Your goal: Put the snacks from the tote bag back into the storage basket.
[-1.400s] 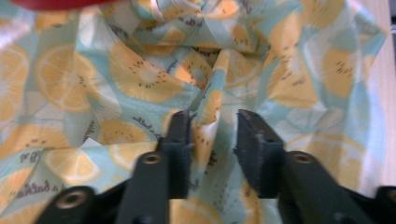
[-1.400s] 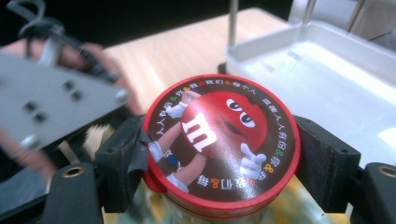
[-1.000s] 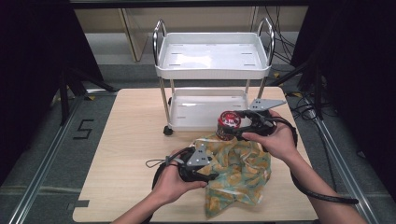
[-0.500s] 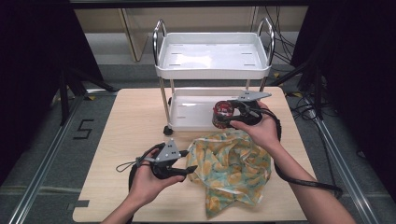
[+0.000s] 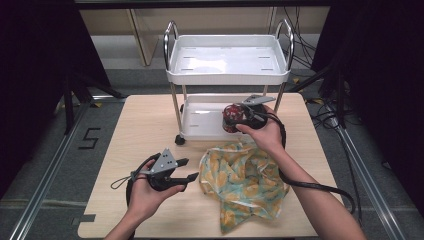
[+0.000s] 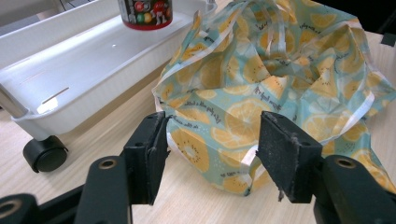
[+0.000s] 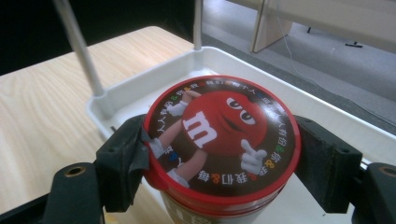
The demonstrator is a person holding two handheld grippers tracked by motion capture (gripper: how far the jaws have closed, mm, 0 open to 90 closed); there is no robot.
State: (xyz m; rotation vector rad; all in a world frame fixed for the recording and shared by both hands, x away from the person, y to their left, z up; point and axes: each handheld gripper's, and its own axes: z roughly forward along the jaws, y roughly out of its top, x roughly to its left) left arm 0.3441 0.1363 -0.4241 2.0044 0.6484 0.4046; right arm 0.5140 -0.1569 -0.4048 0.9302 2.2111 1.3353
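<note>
Over the cart's lower tray (image 5: 200, 131), the right tool (image 5: 239, 118) is gripping the candy tub (image 7: 219, 140) by its lid (lowering it upright would be wise); the left tool (image 5: 183, 169) is hanging open beside the bag (image 5: 242, 175).

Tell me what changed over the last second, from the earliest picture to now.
The right claw, clamped on the red-lidded M&M's candy tub, carried it from beside the lemon-print bag to over the white cart's lower tray. The left claw drew back leftward off the bag and stands open, holding nothing. The cart kept its place; the bag stayed put but sagged flatter.
</note>
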